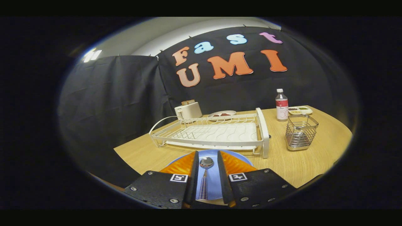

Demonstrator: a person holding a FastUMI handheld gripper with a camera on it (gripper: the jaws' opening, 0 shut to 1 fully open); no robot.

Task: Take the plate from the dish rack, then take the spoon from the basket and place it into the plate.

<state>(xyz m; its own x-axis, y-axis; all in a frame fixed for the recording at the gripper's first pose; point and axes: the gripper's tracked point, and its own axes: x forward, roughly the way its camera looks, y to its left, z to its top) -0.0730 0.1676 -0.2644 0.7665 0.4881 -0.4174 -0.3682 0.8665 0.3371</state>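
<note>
While the gripper (207, 157) hangs low over the wooden table (314, 163), a spoon (204, 175) lies between its two fingers, bowl pointing away toward the rack and patterned handle running back toward the gripper body. The fingers stand a little apart, with a gap on each side of the spoon, so they are spread and not pinching it. Under the spoon sits a blue plate (214, 182), whose far rim curves just past the fingertips; the spoon appears to rest on it. Just beyond the plate stands the white dish rack (213, 133), its tray bare. Right of the rack is a wire basket (301, 131), and behind that a bottle (281, 109) and a small divided dish (300, 110). Behind the rack are a toaster (188, 110) and another plate (222, 114) with something dark on it.
</note>
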